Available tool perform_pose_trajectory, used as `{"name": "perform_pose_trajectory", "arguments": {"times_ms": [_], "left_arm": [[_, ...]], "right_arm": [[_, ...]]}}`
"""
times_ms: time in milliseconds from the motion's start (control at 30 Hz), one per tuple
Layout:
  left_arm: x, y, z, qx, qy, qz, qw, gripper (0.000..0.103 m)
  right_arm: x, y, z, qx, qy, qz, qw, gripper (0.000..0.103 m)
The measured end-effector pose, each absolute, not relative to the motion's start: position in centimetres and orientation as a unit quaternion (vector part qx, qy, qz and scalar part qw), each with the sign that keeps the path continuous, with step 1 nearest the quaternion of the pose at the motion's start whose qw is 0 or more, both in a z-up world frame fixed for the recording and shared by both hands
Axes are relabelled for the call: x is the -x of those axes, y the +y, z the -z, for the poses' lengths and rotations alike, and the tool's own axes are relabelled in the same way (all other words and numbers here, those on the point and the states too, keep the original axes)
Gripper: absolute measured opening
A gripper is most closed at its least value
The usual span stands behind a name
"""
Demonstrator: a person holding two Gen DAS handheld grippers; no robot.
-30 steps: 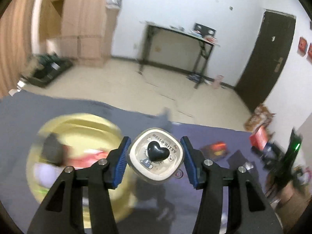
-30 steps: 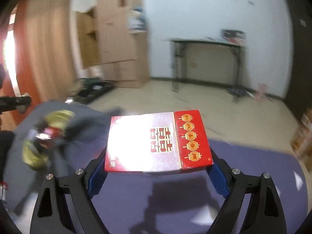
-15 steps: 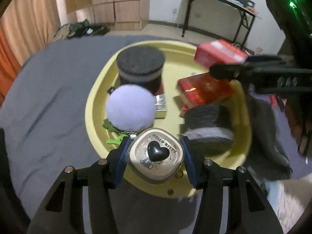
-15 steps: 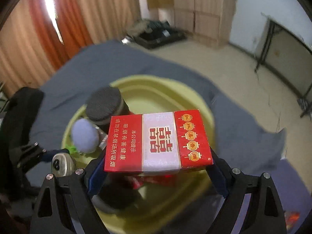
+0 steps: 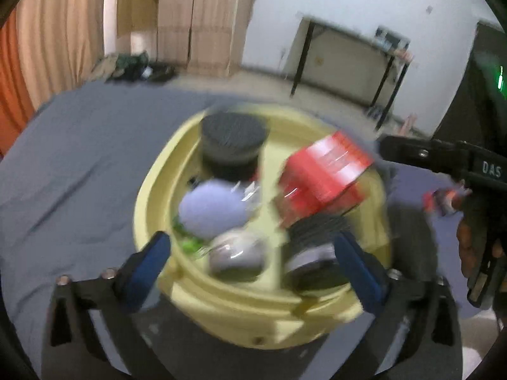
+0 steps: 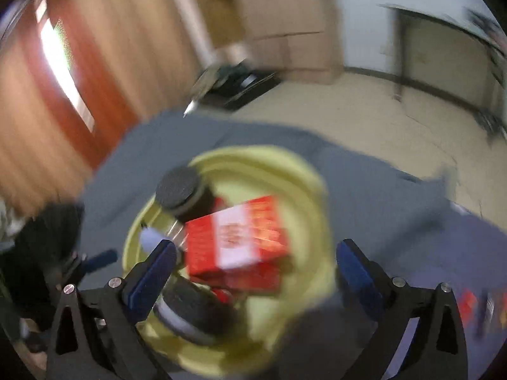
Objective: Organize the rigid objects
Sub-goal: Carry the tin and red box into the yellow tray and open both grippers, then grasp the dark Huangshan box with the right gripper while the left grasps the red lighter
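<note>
1. Left gripper (image 5: pixel 253 259): jaws opening, now wide apart with nothing pressed between the pads. Half a second ago they clamped the heart tin.
2. Tin (image 5: pixel 236 253): blurred, lies inside the yellow tray (image 5: pixel 152 190) at its near rim, between the spread jaws, just beside the lilac pompom (image 5: pixel 212 209).
3. Right gripper (image 6: pixel 253 259): jaws opening, wide, gripping nothing. Half a second ago they held the red box.
4. Box (image 6: pixel 237 240): free of the pads, tilted, in the tray (image 6: pixel 317 221) on top of other red packs; blurred, so I cannot tell whether it has settled.
5. Black jar (image 6: pixel 180 191) stands at the far side of the tray, as before.
6. Tray sits on the grey cloth (image 5: pixel 79 158), place unchanged.
</note>
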State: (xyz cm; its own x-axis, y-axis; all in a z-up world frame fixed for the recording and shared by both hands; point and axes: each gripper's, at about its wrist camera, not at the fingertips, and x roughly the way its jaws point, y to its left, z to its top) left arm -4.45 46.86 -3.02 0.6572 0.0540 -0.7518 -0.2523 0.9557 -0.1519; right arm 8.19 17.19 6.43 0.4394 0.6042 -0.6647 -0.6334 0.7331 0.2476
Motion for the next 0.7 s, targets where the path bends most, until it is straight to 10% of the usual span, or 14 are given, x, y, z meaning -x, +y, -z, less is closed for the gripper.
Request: {"name": "perform_pose_trajectory", "arguments": {"times_ms": [267, 600, 700], "left_arm": [[-0.5, 34.5, -1.5, 0.098, 0.382, 0.069, 0.916, 0.103], [-10.0, 19.4, 4.3, 0.004, 0.451, 0.113, 0.885, 0.101], [-11.2, 18.7, 5.4, -0.008, 0.463, 0.120, 0.878, 0.080]], "right_arm": [[-9.7, -5.0, -4.4, 0.003, 0.395, -0.186, 0.900, 0.103], [-12.0, -5.6, -0.3, 0.066, 0.417, -0.178, 0.889, 0.103], [-13.9, -5.8, 0.1, 0.078, 0.417, -0.182, 0.887, 0.103]]}}
